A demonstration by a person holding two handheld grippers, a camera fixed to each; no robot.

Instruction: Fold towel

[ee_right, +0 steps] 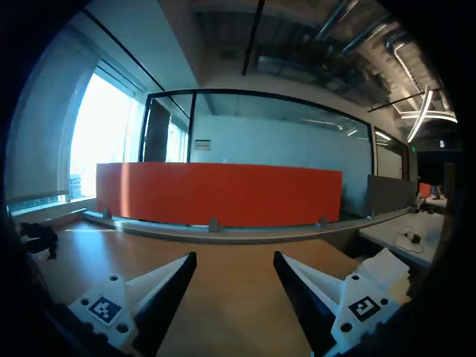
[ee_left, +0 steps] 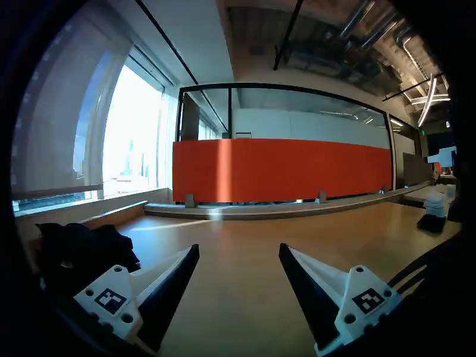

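My left gripper [ee_left: 238,246] stands open over a bare wooden tabletop [ee_left: 250,238], with nothing between its fingers. A stack of white folded cloth [ee_left: 436,202] rests at the table's far right edge, with a dark folded piece [ee_left: 431,223] in front of it. My right gripper [ee_right: 234,254] is also open and holds nothing above the same kind of wooden top [ee_right: 238,262]. A pile of white folded towels [ee_right: 387,268] lies just to the right of its right finger [ee_right: 333,297]. Neither gripper touches any cloth.
A dark bundle of fabric [ee_left: 80,250] lies at the table's left, next to my left finger; in the right gripper view a dark bundle [ee_right: 38,235] sits far left. An orange partition [ee_left: 279,169] bounds the table's far edge. Windows stand to the left.
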